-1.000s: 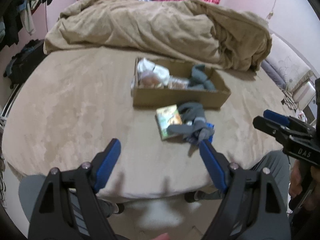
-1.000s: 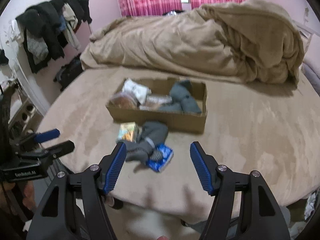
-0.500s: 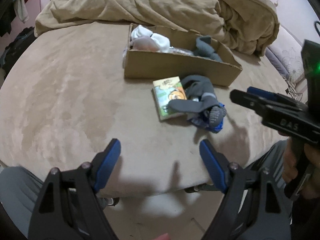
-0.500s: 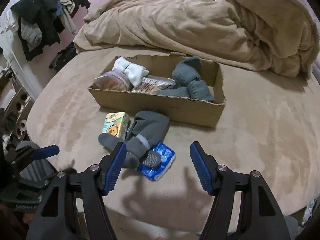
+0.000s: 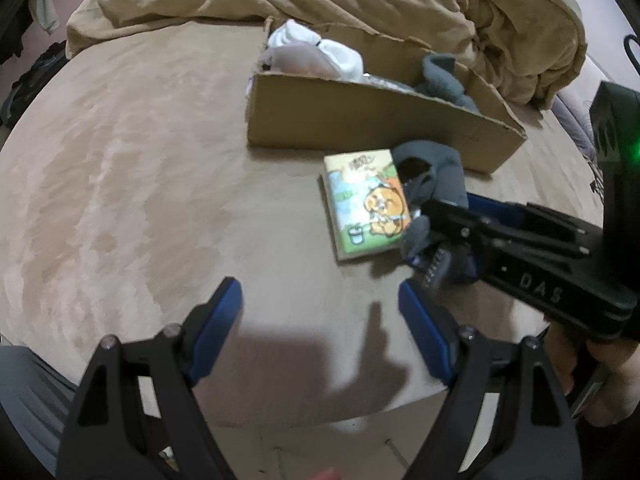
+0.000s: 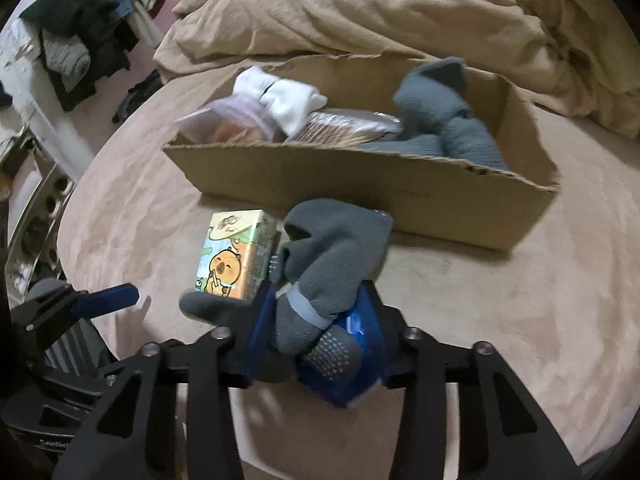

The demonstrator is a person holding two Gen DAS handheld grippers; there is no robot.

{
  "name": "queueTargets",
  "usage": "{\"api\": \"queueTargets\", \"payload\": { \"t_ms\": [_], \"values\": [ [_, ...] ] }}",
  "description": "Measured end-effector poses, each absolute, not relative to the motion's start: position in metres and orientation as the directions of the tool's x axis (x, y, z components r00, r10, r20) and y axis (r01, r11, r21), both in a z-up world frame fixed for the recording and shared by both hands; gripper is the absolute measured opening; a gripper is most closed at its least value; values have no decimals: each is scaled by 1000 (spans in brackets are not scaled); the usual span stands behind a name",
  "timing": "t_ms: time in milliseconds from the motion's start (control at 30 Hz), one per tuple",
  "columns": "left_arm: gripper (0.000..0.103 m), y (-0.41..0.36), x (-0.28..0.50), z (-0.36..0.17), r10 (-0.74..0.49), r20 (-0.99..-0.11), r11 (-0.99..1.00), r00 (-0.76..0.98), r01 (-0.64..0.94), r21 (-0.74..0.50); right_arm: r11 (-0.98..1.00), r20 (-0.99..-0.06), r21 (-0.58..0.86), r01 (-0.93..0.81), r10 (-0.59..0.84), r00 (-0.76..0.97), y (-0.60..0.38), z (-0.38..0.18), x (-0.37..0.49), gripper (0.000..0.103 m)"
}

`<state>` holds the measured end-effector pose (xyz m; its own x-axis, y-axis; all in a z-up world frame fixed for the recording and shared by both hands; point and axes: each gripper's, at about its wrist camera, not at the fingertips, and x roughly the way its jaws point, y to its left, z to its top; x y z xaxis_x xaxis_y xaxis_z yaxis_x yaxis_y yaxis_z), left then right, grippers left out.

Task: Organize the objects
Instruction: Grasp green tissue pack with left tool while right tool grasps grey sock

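Observation:
A grey sock (image 6: 332,264) lies on the bed in front of a cardboard box (image 6: 360,184), partly over a blue packet (image 6: 352,376) and next to a cartoon tissue pack (image 6: 230,258). My right gripper (image 6: 320,320) is shut on the grey sock, with the blue packet between its fingers too. In the left wrist view the tissue pack (image 5: 366,204) and sock (image 5: 436,176) lie ahead, with the right gripper (image 5: 448,232) over them. My left gripper (image 5: 320,300) is open and empty above the bed's near edge. The box (image 5: 360,120) holds white socks, a bag, and grey socks.
A rumpled tan blanket (image 6: 400,12) is piled behind the box. Dark clothes (image 6: 80,48) hang at the far left. The tan bed surface (image 5: 120,160) stretches left of the box. The floor shows below the bed edge.
My right gripper has moved forward and down and closed on the grey sock. My left gripper has moved closer to the bed and stayed open.

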<state>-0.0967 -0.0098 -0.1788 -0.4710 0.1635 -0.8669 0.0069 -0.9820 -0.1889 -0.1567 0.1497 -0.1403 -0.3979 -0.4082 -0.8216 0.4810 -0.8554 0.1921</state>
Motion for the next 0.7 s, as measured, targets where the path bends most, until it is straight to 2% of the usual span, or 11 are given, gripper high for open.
{"api": "queueTargets", "payload": {
  "t_ms": [200, 433, 700],
  "values": [
    [82, 1, -110, -176, 162, -858, -984, -487, -11, -179, -846, -805, 232, 480, -444, -393, 164, -137, -161, 30],
    [82, 11, -129, -178, 169, -858, -983, -485, -16, -185, -856, -789, 255, 450, -453, -414, 191, -127, -158, 28],
    [82, 24, -146, -193, 108, -863, -994, -494, -47, -97, -878, -770, 251, 406, -436, -466, 220, -111, -153, 28]
  ]
}}
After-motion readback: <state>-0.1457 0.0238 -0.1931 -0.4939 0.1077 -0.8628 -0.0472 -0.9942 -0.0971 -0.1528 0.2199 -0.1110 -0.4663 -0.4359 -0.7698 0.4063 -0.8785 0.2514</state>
